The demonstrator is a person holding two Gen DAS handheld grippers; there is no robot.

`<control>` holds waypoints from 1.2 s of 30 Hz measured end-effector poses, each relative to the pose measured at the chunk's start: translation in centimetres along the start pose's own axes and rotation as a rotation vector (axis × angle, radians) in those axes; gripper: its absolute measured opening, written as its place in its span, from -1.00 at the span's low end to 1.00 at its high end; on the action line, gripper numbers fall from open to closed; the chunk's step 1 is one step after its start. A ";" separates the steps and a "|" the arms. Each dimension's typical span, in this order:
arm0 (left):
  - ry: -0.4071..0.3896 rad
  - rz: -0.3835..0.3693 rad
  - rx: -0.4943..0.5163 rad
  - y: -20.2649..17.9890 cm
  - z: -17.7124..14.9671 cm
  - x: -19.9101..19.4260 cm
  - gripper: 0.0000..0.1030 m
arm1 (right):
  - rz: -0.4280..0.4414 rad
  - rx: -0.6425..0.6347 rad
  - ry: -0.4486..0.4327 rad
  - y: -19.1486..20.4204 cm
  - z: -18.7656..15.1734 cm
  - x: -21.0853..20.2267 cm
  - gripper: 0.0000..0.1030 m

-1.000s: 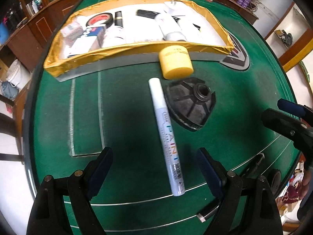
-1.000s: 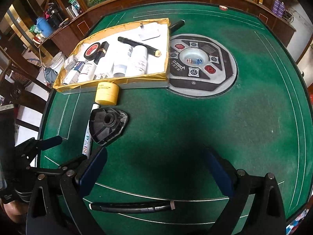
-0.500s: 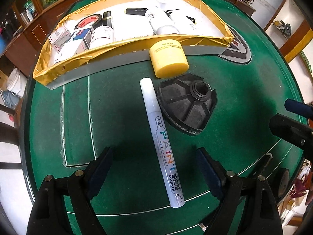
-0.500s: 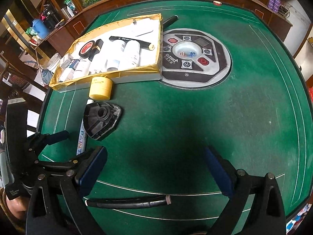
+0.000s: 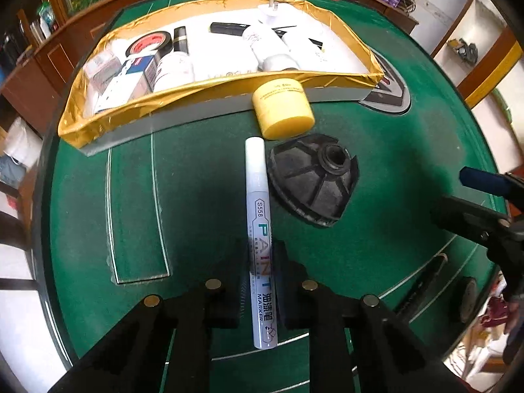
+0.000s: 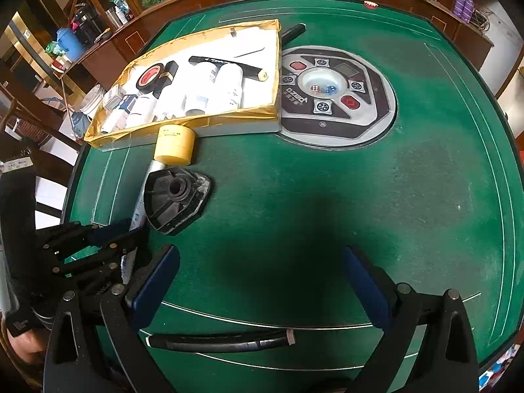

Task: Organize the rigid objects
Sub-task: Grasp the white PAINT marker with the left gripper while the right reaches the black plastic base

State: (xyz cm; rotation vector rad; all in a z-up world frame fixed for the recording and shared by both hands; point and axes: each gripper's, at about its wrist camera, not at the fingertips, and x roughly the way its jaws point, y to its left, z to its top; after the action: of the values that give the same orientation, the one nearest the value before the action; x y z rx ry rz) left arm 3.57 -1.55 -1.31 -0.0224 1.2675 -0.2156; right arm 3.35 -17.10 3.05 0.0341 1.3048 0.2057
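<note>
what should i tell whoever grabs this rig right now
Left gripper: shut on the white paint marker, which lies on the green table.
Right gripper: open, empty, above bare felt.
Gold-edged tray: already holds bottles, tape and boxes.
Left to do: marker, yellow jar beside the tray, black plastic part, black hose near the table edge.
</note>
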 end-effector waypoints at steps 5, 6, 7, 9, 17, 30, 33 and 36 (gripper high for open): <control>0.011 -0.050 -0.056 2.7 -1.3 -1.0 -0.72 | 0.009 -0.009 0.006 0.3 0.0 0.3 0.92; 0.016 -0.067 -0.074 3.5 -1.8 -1.2 -0.72 | 0.012 -0.015 0.010 0.5 0.0 0.4 0.92; 0.017 -0.069 -0.081 3.7 -2.3 -1.0 -0.72 | 0.022 -0.030 0.016 0.9 0.1 0.6 0.92; 0.018 -0.075 -0.104 4.6 -3.4 -1.4 -0.72 | 0.051 -0.070 0.025 1.8 0.3 1.0 0.92; 0.013 -0.075 -0.138 5.4 -4.2 -2.0 -0.72 | 0.056 -0.294 0.083 8.0 2.5 5.2 0.92; 0.014 -0.012 -0.112 4.0 -2.8 -1.3 -0.71 | -0.016 -0.357 0.100 9.2 2.4 7.0 0.33; 0.005 -0.020 -0.116 3.9 -2.8 -1.3 -0.72 | 0.012 -0.331 0.095 8.2 1.6 6.3 0.33; 0.002 -0.034 -0.116 3.6 -2.7 -1.4 -0.72 | 0.044 -0.287 0.077 6.9 0.7 5.2 0.33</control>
State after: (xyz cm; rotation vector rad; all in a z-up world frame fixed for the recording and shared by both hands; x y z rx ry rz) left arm 1.11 2.49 -1.32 -0.1437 1.2807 -0.1707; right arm 4.37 -9.39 -0.77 -0.1914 1.3405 0.4336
